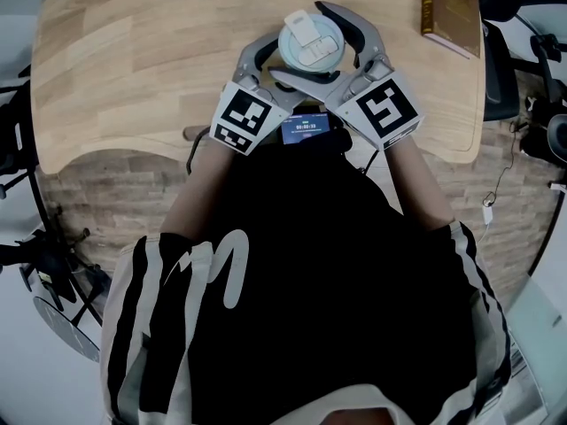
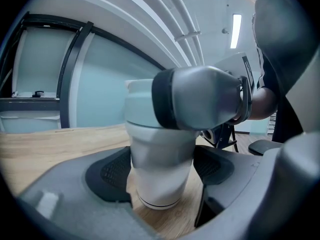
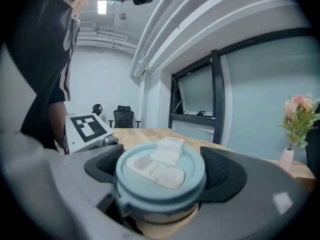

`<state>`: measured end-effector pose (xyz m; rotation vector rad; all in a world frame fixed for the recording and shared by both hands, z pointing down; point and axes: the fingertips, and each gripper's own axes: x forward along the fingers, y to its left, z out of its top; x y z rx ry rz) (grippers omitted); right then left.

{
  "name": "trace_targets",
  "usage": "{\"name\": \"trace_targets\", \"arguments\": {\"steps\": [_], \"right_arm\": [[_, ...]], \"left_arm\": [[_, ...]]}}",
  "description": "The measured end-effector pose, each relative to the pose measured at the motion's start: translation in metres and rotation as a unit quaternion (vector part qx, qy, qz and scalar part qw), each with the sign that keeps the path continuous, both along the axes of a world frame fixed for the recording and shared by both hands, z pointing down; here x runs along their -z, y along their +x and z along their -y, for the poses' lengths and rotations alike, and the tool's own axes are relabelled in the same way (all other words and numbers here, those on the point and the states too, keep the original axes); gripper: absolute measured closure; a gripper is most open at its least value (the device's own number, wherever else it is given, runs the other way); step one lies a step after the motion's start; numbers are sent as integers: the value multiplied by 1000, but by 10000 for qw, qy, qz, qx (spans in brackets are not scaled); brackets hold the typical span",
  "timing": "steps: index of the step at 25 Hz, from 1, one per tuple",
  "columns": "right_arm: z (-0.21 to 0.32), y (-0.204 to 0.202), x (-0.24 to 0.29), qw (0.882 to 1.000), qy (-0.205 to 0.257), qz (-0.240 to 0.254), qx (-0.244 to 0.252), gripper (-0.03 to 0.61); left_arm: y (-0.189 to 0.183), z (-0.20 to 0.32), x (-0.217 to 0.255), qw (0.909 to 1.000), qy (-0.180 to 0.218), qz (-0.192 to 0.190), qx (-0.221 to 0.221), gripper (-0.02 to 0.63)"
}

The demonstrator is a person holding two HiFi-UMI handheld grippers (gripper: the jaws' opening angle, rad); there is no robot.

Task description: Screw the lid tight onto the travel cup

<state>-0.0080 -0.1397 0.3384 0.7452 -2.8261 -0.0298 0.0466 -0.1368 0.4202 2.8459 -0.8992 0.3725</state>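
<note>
A white travel cup (image 2: 159,181) stands near the front edge of the wooden table (image 1: 133,51), right in front of me. Its pale blue lid (image 1: 310,41) with a white flip tab sits on top. My left gripper (image 2: 162,170) is shut on the cup's body, both dark pads pressed against its sides. Higher up, my right gripper (image 3: 161,176) is shut on the lid (image 3: 160,170), one pad at each side of its rim. In the head view the left gripper (image 1: 285,67) comes in from the lower left and the right gripper (image 1: 335,50) from the lower right.
A small screen (image 1: 306,127) sits between my two wrists at the table's edge. A brown book (image 1: 450,11) lies at the far right corner. A vase of pink flowers (image 3: 299,121) stands on the table off to the right. Office chairs (image 1: 509,69) flank the table.
</note>
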Motion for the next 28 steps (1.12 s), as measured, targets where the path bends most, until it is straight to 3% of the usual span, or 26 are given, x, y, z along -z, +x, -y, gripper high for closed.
{"name": "trace_targets", "arguments": {"steps": [18,23,28], "right_arm": [[-2,5,17,9992,-68,394,-61,100],[-6,12,20,9995,25,299,-82,100],[-8,17,25,9982,-136,550,-204,100]], "left_arm": [[-3,-2,7,9999,75,59,-80,217],[-10,-8,13,9999,120,73,-53,218],[-20,-13,23,9999,138,-27,68,218]]}}
